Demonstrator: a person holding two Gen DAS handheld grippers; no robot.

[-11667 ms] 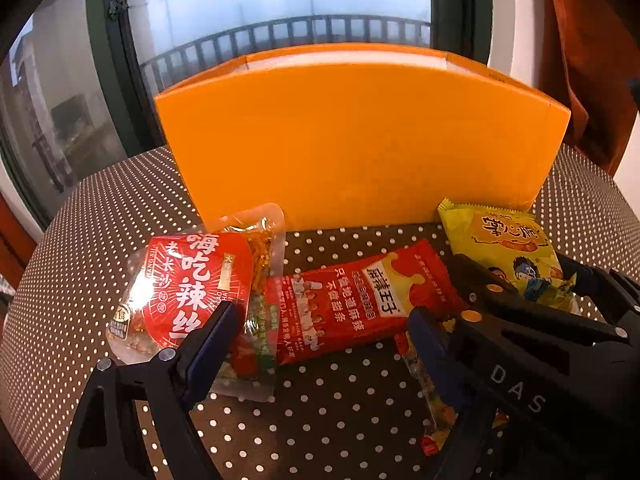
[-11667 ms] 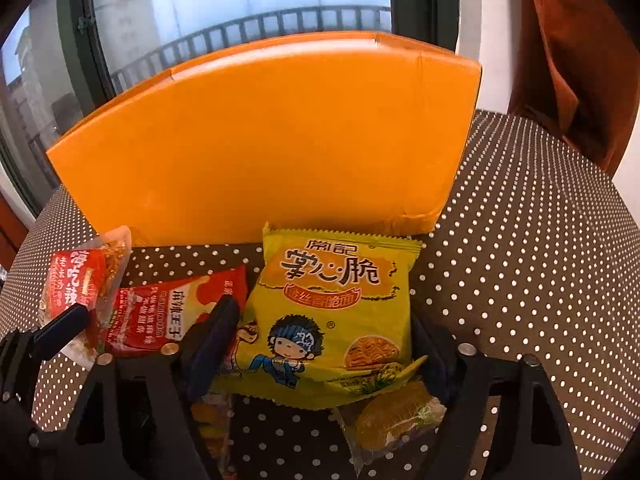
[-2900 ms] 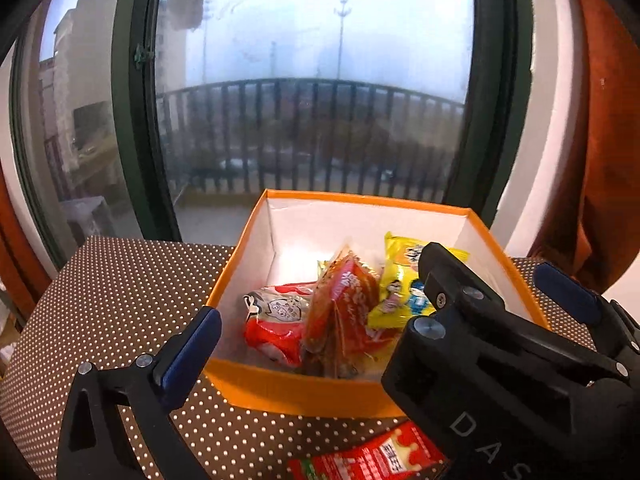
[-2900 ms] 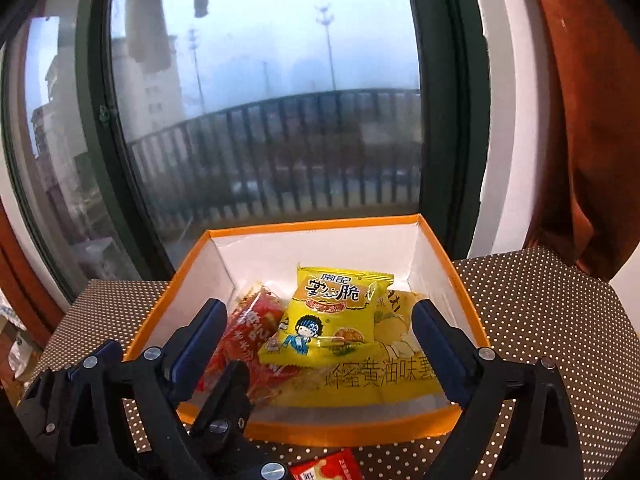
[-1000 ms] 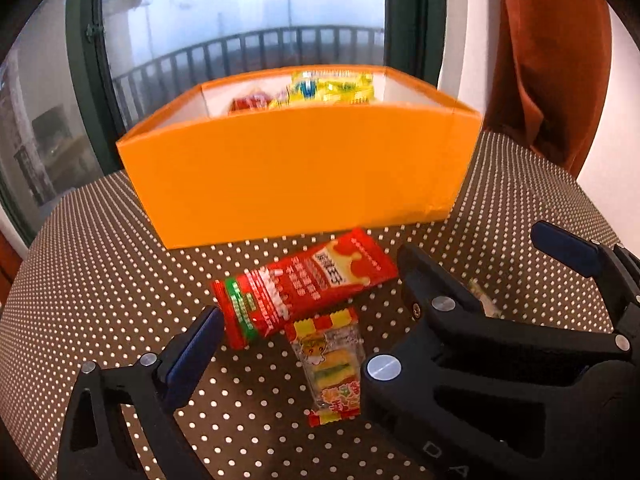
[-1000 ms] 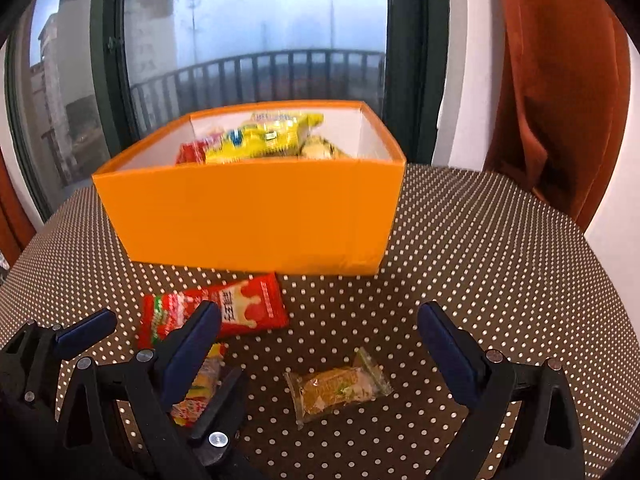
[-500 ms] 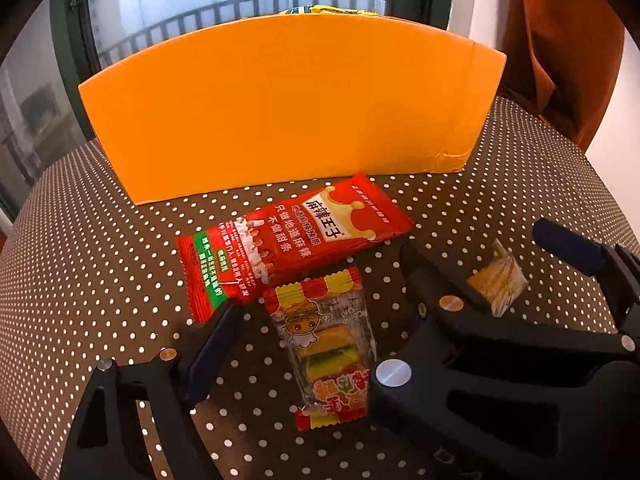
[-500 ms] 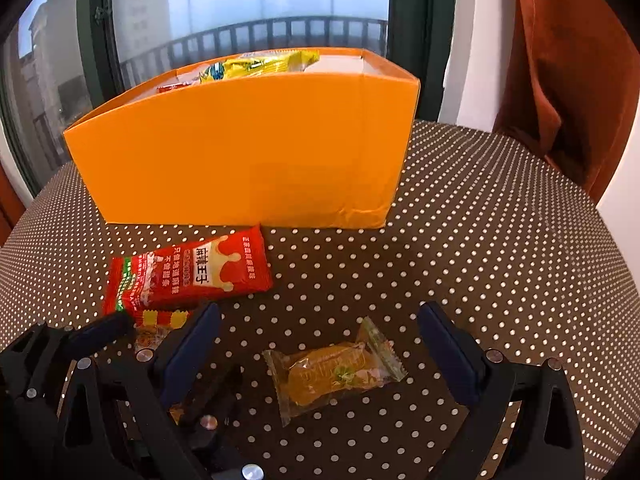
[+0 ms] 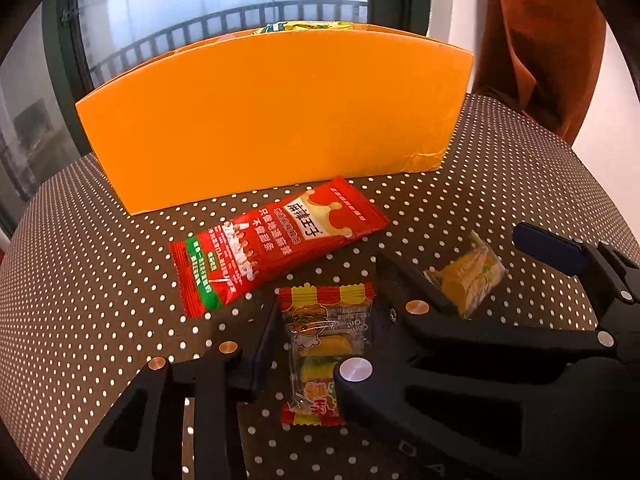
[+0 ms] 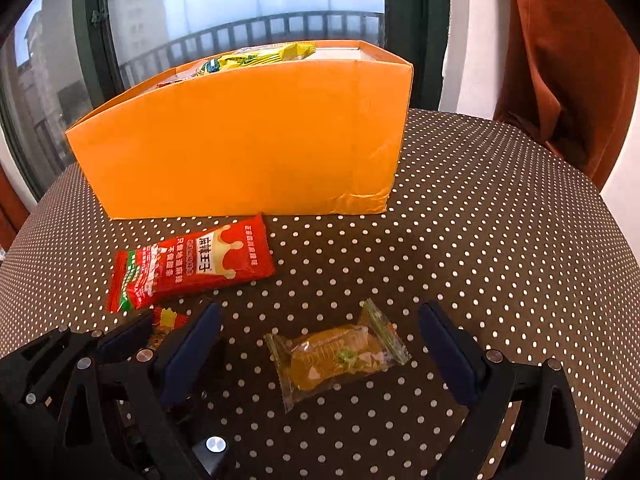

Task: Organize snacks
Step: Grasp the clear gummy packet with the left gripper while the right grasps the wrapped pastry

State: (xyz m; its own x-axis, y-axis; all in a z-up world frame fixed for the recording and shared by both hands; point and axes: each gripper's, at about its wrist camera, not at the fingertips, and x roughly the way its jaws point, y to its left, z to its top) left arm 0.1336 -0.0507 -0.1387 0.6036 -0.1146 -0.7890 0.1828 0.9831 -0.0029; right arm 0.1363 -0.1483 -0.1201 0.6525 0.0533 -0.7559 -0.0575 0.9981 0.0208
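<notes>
1. Left wrist view: the left gripper (image 9: 326, 334) points down at the dotted tablecloth (image 9: 100, 264). Its jaws have just been closing and now pinch a small clear gummy pack (image 9: 326, 344) with a striped red and yellow top, one finger on each long edge. The pack lies flat on the cloth.
2. Just beyond the pack lies a red sachet (image 9: 276, 252), slanted, its far corner close to the orange box (image 9: 272, 120). The box stands at the back of the table, and yellow wrappers peek over its rim.
3. To the right, the right gripper's fingers (image 9: 548, 246) straddle a clear-wrapped yellow cake (image 9: 472, 276). A rust curtain (image 9: 548, 40) hangs at the right.
4. Right wrist view: the right gripper (image 10: 320, 356) has its jaws spread wide. The cake (image 10: 336, 356) lies between the blue pads (image 10: 448, 356), which do not touch it.
5. At the lower left the left gripper (image 10: 160, 336) is clenched over the gummy pack (image 10: 166, 320), mostly hidden. The sachet (image 10: 192, 268) lies in front of the box (image 10: 248, 136), which holds yellow snack bags (image 10: 260, 56).
</notes>
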